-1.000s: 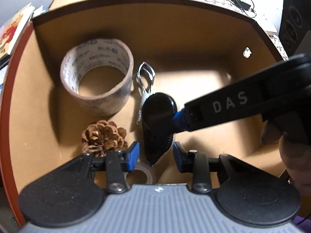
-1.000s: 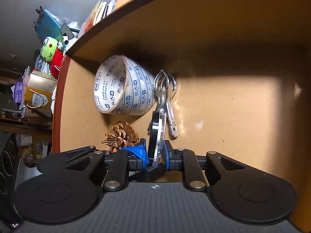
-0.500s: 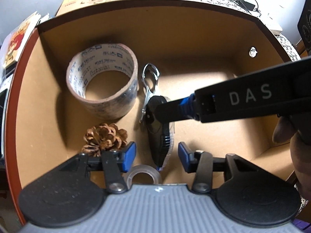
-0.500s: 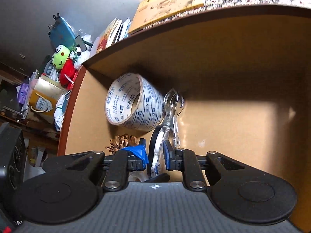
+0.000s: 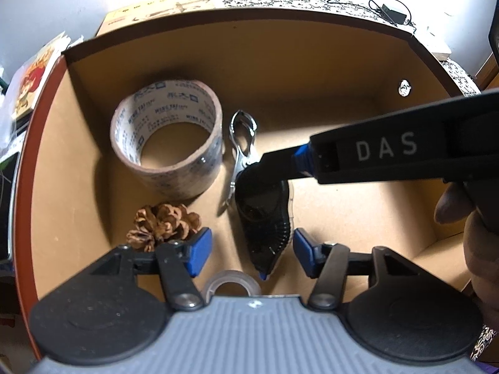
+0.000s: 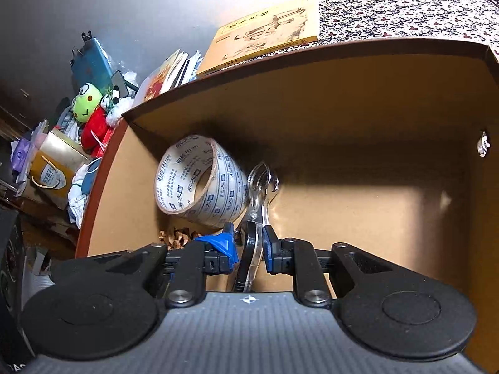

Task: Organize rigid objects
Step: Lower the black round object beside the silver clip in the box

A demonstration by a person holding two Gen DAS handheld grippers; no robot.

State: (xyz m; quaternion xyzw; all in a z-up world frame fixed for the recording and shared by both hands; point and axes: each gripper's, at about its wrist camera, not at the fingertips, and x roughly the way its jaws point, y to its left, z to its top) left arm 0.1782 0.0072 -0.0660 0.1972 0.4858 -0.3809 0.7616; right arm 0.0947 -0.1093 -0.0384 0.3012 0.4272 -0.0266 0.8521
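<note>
Pulled back and up since a second ago, both cameras, with more of the box rim and the room beyond now showing; clamped as before on the black correction-tape dispenser (image 5: pixel 265 218), the right gripper (image 5: pixel 274 168). Held on edge low in the middle of the left wrist view, ridged rim and pointed tip turned toward the lens, just right of a silvery metal clip (image 5: pixel 240 143). Touching the floor of the box or not: cannot tell.

Seen from the right wrist, the same dispenser (image 6: pixel 249 255) pinched edge-on between the blue pads of the right gripper (image 6: pixel 249 246), low in the centre of the frame, with the clip (image 6: pixel 260 187) just above it.

Spread wide and holding nothing, the left gripper (image 5: pixel 249 251), one blue pad on either side of the dispenser's tip and clear of it. Peeking out just under the left pad, a small clear tape roll (image 5: pixel 232 285).

Left of the clip and almost against it, a big printed packing-tape roll (image 5: pixel 168 137) lying flat on the floor of the brown cardboard box (image 5: pixel 249 56). Below that roll, at lower left, a pine cone (image 5: pixel 162 224).

At the right edge of the left wrist view, part of a hand (image 5: pixel 480 249) around the right gripper's body.

Outside the box in the right wrist view: a yellow book (image 6: pixel 265 34) at upper centre, a patterned cloth (image 6: pixel 405 12) at upper right, a green frog plush (image 6: pixel 85 103) at left.
</note>
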